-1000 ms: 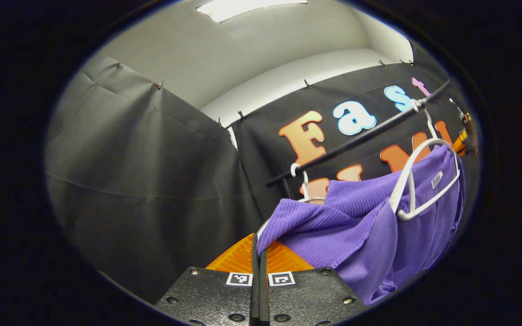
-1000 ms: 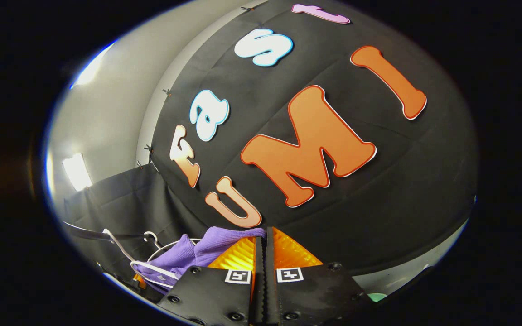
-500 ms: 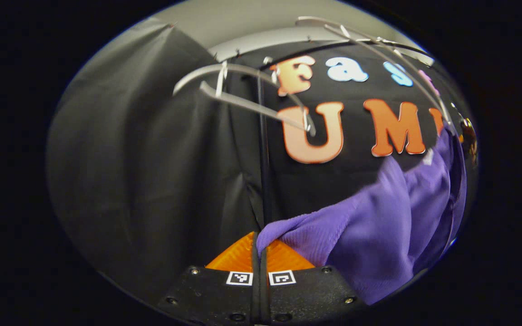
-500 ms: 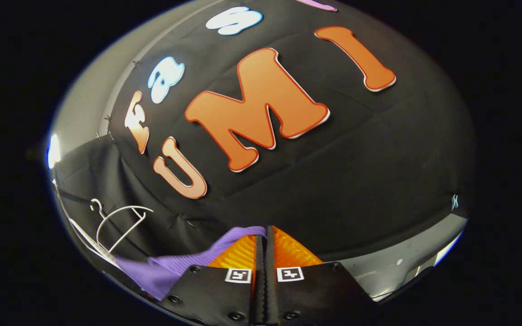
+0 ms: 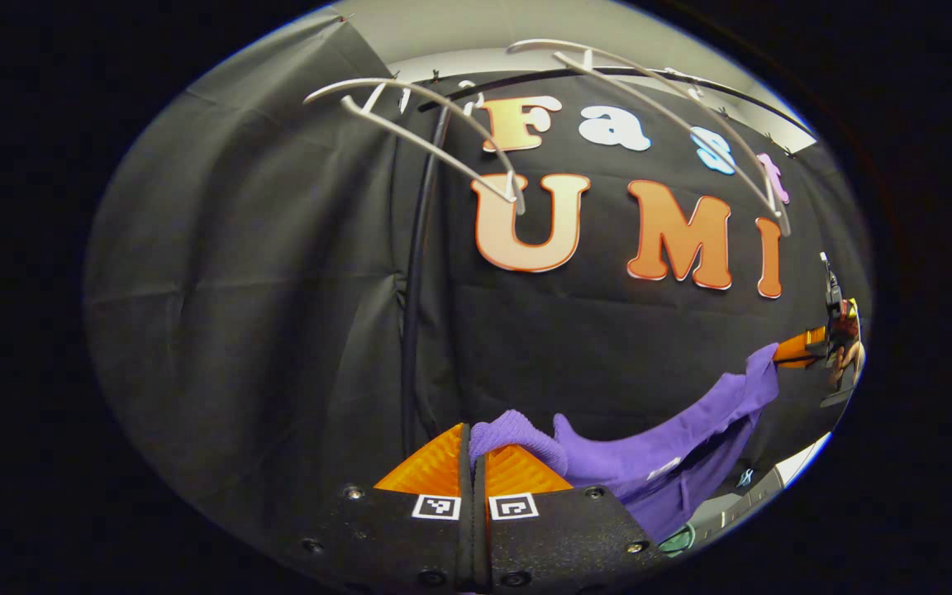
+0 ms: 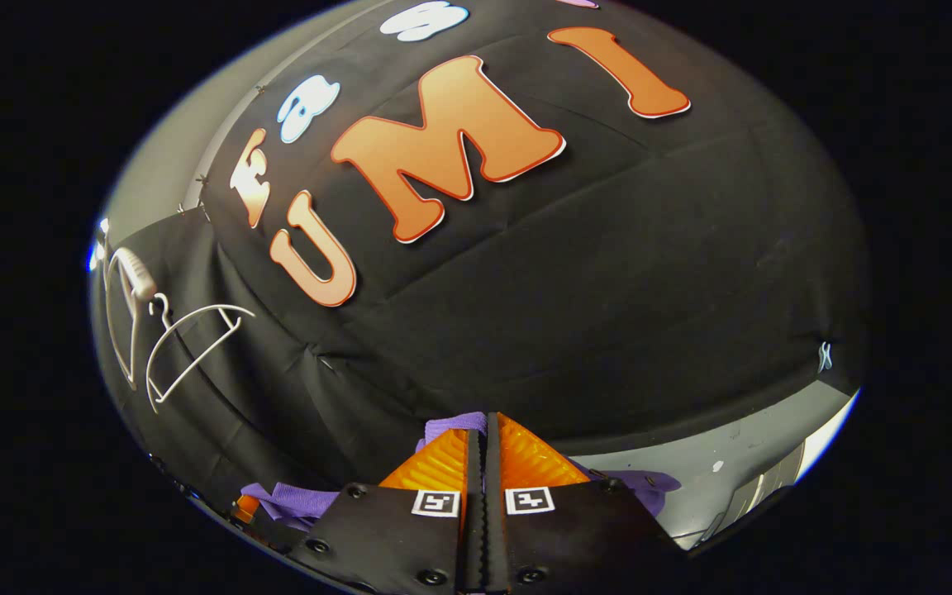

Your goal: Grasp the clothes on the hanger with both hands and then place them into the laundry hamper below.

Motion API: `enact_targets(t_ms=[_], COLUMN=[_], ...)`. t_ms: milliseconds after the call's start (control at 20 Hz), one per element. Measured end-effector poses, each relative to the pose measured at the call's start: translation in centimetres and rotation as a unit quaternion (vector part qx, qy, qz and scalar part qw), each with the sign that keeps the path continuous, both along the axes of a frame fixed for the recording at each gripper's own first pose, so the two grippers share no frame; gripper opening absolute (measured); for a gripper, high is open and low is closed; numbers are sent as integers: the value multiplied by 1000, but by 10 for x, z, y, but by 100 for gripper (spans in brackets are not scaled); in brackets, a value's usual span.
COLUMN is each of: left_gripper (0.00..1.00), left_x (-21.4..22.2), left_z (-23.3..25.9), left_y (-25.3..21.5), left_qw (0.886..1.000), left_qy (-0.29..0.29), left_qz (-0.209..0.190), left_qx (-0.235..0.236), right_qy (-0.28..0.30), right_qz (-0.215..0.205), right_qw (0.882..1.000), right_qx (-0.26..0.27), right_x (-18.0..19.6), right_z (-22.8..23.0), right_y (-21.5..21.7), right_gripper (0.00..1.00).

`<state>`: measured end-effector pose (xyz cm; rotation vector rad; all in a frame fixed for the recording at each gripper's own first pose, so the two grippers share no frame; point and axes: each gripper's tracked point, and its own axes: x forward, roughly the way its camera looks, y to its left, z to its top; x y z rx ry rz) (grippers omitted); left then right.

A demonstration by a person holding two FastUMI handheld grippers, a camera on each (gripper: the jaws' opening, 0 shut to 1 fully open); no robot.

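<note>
Left tool (image 5: 473, 442): fingers pressed together, pinching a bunched edge of the purple garment (image 5: 649, 450) at their far tip. From that pinch the cloth stretches away to the right, sagging in the middle, and rises to the right tool (image 5: 798, 347), seen small at the far right edge with a hand behind it, where a corner of the cloth meets its fingers. Right tool (image 6: 480, 450), in its own view: fingers likewise closed, a fold of the purple garment (image 6: 451, 423) caught at their tip, with more cloth trailing low to the left and a little to the right.

Left gripper view: two bare white hangers (image 5: 435, 140) overhead on a dark rail (image 5: 414, 273), well above the cloth; a green rim (image 5: 678, 539) at the lower right, too little visible to identify. Right gripper view: the same hangers (image 6: 187, 347) far to the left, apart from the garment, and a pale floor strip (image 6: 732, 471) beneath the black wall cloth (image 6: 608, 289).
</note>
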<state>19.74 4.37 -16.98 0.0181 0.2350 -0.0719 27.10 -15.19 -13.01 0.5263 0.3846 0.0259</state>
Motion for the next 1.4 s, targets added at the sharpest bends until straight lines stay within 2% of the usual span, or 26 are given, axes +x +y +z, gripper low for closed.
enact_targets(t_ms=[400, 700, 950, 1200, 1400], left_gripper=[0, 0, 0, 0, 0], left_x=[-33, -57, -74, -107, -117], left_z=[66, 77, 55, 16, -19], left_y=[-96, -163, -192, -219, -211], left_qw=[996, 990, 986, 981, 986], left_qy=[-40, -43, -23, 24, 35], left_qz=[-73, -136, -163, -184, -161], left_qx=[-30, -22, -12, -59, -13], right_qy=[-35, -58, -59, -49, -24], right_qz=[32, 34, 35, 35, 40], right_qw=[998, 992, 988, 982, 976], right_qx=[-49, -103, -142, -178, -214], right_x=[-71, -119, -149, -181, -191], right_z=[16, 13, -1, -31, -78], right_y=[47, 72, 87, 105, 118], right_gripper=[7, 7, 7, 7, 7])
